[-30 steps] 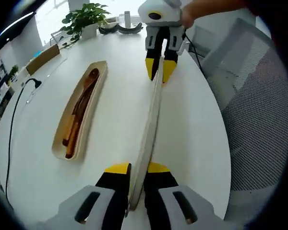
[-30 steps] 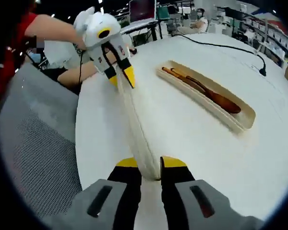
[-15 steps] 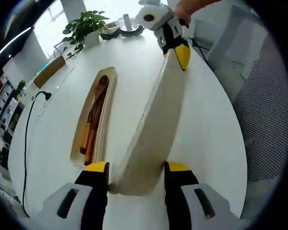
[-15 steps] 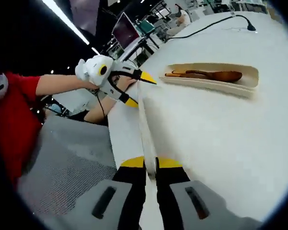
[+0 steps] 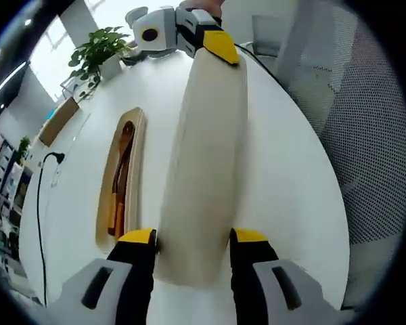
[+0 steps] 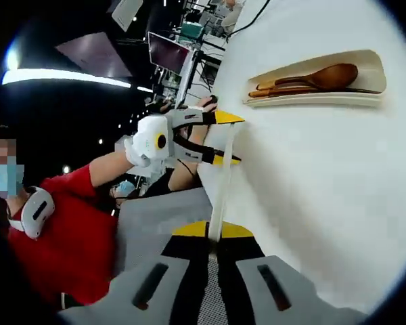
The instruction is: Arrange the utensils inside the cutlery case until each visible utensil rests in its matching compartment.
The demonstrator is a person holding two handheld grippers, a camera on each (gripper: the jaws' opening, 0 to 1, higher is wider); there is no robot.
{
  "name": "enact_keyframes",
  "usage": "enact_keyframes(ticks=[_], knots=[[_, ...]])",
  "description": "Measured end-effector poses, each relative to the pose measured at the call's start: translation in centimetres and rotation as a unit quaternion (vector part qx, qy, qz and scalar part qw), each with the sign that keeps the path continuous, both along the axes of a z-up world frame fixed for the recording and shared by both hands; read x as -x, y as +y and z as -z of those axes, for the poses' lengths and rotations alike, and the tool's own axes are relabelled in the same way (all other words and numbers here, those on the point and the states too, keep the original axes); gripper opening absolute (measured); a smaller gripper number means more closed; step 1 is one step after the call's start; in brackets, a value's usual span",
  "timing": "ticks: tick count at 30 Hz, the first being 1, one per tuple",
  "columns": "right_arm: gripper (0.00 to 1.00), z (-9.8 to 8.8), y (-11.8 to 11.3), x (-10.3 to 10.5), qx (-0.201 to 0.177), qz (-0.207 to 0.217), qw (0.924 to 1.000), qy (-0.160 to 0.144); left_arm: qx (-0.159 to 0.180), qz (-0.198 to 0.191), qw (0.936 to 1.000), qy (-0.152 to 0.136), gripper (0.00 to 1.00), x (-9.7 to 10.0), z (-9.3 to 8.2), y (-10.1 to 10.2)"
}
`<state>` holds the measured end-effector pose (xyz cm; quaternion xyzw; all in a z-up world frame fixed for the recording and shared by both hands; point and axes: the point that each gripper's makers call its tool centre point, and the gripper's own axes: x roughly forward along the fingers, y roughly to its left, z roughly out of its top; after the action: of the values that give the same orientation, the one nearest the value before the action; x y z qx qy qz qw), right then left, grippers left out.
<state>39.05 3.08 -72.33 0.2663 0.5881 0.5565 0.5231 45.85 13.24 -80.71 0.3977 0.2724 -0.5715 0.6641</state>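
Observation:
A long cream case lid (image 5: 203,149) hangs above the white table (image 5: 284,189), held at both ends. My left gripper (image 5: 193,238) is shut on its near end, jaws wide apart against the two long edges. My right gripper (image 5: 206,37) grips the far end. In the right gripper view the lid (image 6: 221,183) shows edge-on, with my right gripper (image 6: 211,230) shut on its thin edge and my left gripper (image 6: 228,140) spanning the other end. The open case base (image 5: 139,142) lies left on the table with a wooden spoon (image 6: 325,74) and chopsticks (image 6: 284,88) inside.
A potted plant (image 5: 95,51) stands at the table's far edge and a black cable (image 5: 40,189) runs along its left side. A grey mesh chair (image 5: 365,135) is right of the table. A person's red sleeve (image 6: 68,250) and a monitor (image 6: 172,51) show beyond the table edge.
The lid has rolled from edge-on to flat-face in the left gripper view. My left jaws went from a narrow pinch to a wide hold across its width. Both views have tilted.

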Motion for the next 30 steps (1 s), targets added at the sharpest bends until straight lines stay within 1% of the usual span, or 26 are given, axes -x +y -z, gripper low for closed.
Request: enact_keyframes(ticks=[1, 3, 4, 6, 7, 8, 9, 10, 11, 12, 13, 14, 15, 16, 17, 18, 20, 21, 22, 23, 24, 25, 26, 27, 28, 30], knots=[[0.00, -0.3, -0.2, 0.5, 0.000, -0.013, 0.9996, 0.023, 0.000, 0.007, 1.0000, 0.000, 0.50, 0.2, 0.0, 0.0], [0.00, 0.3, -0.2, 0.2, 0.008, -0.020, 0.9998, 0.001, 0.001, 0.014, 0.9999, 0.005, 0.50, 0.5, 0.1, -0.2], [0.00, 0.1, -0.2, 0.2, 0.004, -0.021, 0.9997, 0.011, 0.003, 0.018, 0.9997, 0.017, 0.49, 1.0, 0.3, -0.3], [0.00, 0.0, -0.1, -0.3, 0.007, -0.006, 0.9994, 0.032, 0.002, 0.016, 0.9996, 0.025, 0.47, 1.3, 0.4, -0.4], [0.00, 0.5, -0.2, -0.8, 0.019, 0.004, 0.9995, 0.024, 0.001, 0.014, 0.9995, 0.027, 0.47, 1.3, 0.4, -0.4], [0.01, 1.4, -0.3, -1.7, 0.042, 0.025, 0.9988, 0.007, 0.002, 0.009, 0.9995, 0.031, 0.46, 1.3, 0.4, -0.3], [0.02, 2.2, -0.6, -2.6, 0.062, 0.054, 0.9966, -0.004, 0.004, -0.015, 0.9987, 0.047, 0.44, 1.3, 0.6, -0.1], [0.02, 2.4, -0.8, -3.4, 0.061, 0.078, 0.9950, -0.013, 0.004, -0.025, 0.9980, 0.057, 0.43, 1.5, 0.7, 0.1], [0.03, 2.2, -0.7, -4.3, 0.057, 0.118, 0.9914, 0.003, 0.008, -0.039, 0.9975, 0.059, 0.43, 1.3, 0.7, 0.2], [0.04, 2.3, -0.9, -5.4, 0.052, 0.158, 0.9861, -0.005, 0.012, -0.047, 0.9967, 0.065, 0.43, 1.4, 0.7, 0.2], [0.05, 2.6, -1.0, -5.9, 0.055, 0.168, 0.9841, -0.016, 0.018, -0.064, 0.9950, 0.075, 0.42, 1.4, 0.8, 0.3], [0.06, 3.4, -1.6, -6.3, 0.075, 0.192, 0.9783, -0.025, 0.023, -0.072, 0.9938, 0.081, 0.42, 1.4, 0.8, 0.3], [0.06, 3.5, -1.5, -5.8, 0.078, 0.198, 0.9770, 0.001, 0.026, -0.081, 0.9924, 0.088, 0.42, 1.4, 0.9, 0.3], [0.06, 3.2, -1.3, -5.5, 0.053, 0.207, 0.9768, 0.019, 0.026, -0.077, 0.9929, 0.087, 0.42, 1.3, 0.9, 0.4], [0.06, 3.3, -1.3, -5.6, 0.049, 0.217, 0.9747, 0.021, 0.028, -0.078, 0.9927, 0.088, 0.42, 1.3, 0.9, 0.4], [0.05, 3.2, -1.4, -5.7, 0.037, 0.235, 0.9709, 0.026, 0.029, -0.081, 0.9922, 0.090, 0.42, 1.4, 0.9, 0.5], [0.04, 3.3, -1.5, -5.7, 0.027, 0.258, 0.9649, 0.038, 0.029, -0.084, 0.9921, 0.089, 0.42, 1.4, 0.9, 0.4], [0.04, 3.1, -1.4, -5.7, 0.019, 0.264, 0.9633, 0.045, 0.026, -0.087, 0.9918, 0.090, 0.42, 1.4, 0.9, 0.5], [0.03, 3.0, -1.4, -5.8, 0.012, 0.272, 0.9616, 0.039, 0.024, -0.089, 0.9916, 0.091, 0.42, 1.5, 0.9, 0.4], [0.03, 3.1, -1.5, -6.0, 0.017, 0.277, 0.9600, 0.036, 0.022, -0.095, 0.9903, 0.099, 0.42, 1.6, 0.9, 0.4], [0.03, 3.1, -1.4, -6.0, 0.016, 0.278, 0.9597, 0.040, 0.024, -0.097, 0.9893, 0.107, 0.42, 1.9, 0.9, 0.4], [0.03, 2.8, -1.3, -6.1, 0.008, 0.281, 0.9588, 0.041, 0.023, -0.092, 0.9902, 0.103, 0.42, 1.7, 0.9, 0.5], [0.02, 2.3, -1.2, -6.2, -0.001, 0.282, 0.9589, 0.034, 0.023, -0.093, 0.9895, 0.109, 0.42, 1.6, 0.7, 0.5], [0.02, 1.9, -1.0, -6.4, -0.006, 0.279, 0.9595, 0.036, 0.021, -0.093, 0.9887, 0.116, 0.42, 1.6, 0.6, 0.5], [0.02, 1.7, -1.0, -6.5, -0.007, 0.279, 0.9594, 0.038, 0.020, -0.092, 0.9886, 0.118, 0.42, 1.7, 0.5, 0.5], [0.02, 1.3, -0.9, -6.9, -0.002, 0.271, 0.9623, 0.026, 0.016, -0.086, 0.9894, 0.116, 0.41, 1.5, 0.2, 0.5]])
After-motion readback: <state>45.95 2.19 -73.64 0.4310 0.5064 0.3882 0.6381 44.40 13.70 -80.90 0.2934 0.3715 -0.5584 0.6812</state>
